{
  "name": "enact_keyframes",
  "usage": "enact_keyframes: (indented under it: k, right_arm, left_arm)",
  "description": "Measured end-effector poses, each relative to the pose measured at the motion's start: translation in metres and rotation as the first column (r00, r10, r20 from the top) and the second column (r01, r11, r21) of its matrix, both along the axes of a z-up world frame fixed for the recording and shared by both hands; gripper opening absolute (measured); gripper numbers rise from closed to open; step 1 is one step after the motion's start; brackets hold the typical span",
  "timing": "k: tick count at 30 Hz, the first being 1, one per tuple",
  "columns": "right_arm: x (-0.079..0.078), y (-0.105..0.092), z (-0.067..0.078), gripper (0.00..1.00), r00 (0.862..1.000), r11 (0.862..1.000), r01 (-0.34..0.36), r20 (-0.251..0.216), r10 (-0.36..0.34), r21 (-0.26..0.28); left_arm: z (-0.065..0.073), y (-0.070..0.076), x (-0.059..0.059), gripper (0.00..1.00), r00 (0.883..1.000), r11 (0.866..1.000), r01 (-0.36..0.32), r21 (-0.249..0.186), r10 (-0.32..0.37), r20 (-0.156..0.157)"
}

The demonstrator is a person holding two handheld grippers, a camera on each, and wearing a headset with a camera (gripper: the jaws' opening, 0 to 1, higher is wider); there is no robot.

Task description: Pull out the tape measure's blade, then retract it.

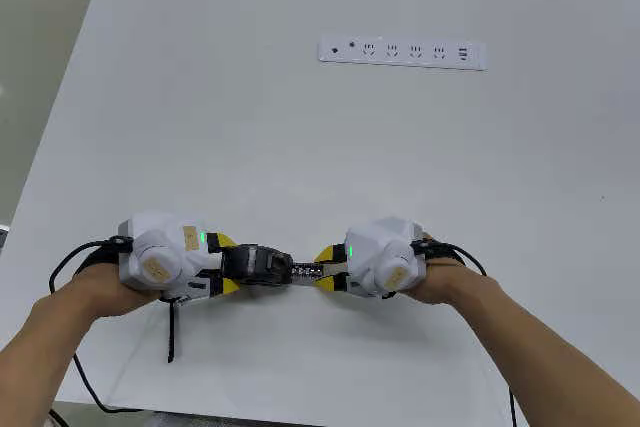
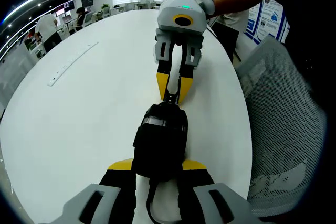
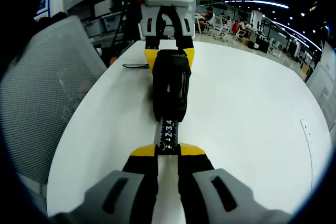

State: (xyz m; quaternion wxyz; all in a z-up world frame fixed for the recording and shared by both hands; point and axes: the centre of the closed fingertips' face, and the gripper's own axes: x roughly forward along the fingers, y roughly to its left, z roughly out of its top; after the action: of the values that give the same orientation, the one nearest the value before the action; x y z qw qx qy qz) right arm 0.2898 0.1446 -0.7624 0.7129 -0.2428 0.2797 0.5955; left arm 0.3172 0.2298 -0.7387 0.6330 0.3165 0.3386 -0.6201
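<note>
While both forearms lay low at the near edge of the counter (image 1: 300, 147), the left hand-held gripper (image 1: 227, 265) pointed right, clamped on the tape measure (image 1: 258, 264), and the right hand-held gripper (image 1: 325, 268) faced it, pinching the short drawn-out blade (image 1: 304, 271).

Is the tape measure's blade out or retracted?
Out, slightly: a short numbered stretch of blade spans from the case to the right hand-held gripper.

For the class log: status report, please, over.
Left gripper shut on tape measure. Right gripper shut on blade tip, short length out. Power strip well away, not in the way.
</note>
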Motion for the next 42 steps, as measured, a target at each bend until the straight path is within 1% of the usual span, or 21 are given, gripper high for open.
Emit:
enact_keyframes:
  k: [9,20,32,42]
  right_arm:
    - [-0.002,-0.008,0.002,0.11,1.000,1.000,0.001,0.004,-0.001,-0.004]
    - [-0.004,-0.017,0.001,0.11,1.000,1.000,0.004,0.008,-0.004,-0.009]
    - [-0.006,-0.029,0.001,0.11,1.000,1.000,0.000,0.025,0.000,-0.019]
    - [-0.009,-0.036,0.001,0.11,1.000,1.000,0.000,0.027,0.000,-0.024]
  left_arm:
    - [0.000,0.000,0.001,0.27,1.000,1.000,-0.009,-0.001,0.009,0.002]
    - [-0.001,-0.001,0.002,0.27,1.000,1.000,-0.011,-0.001,0.011,0.001]
    - [-0.001,-0.001,0.003,0.27,1.000,1.000,-0.018,-0.001,0.018,0.000]
    - [0.001,0.000,0.000,0.27,1.000,1.000,-0.023,-0.002,0.023,0.000]
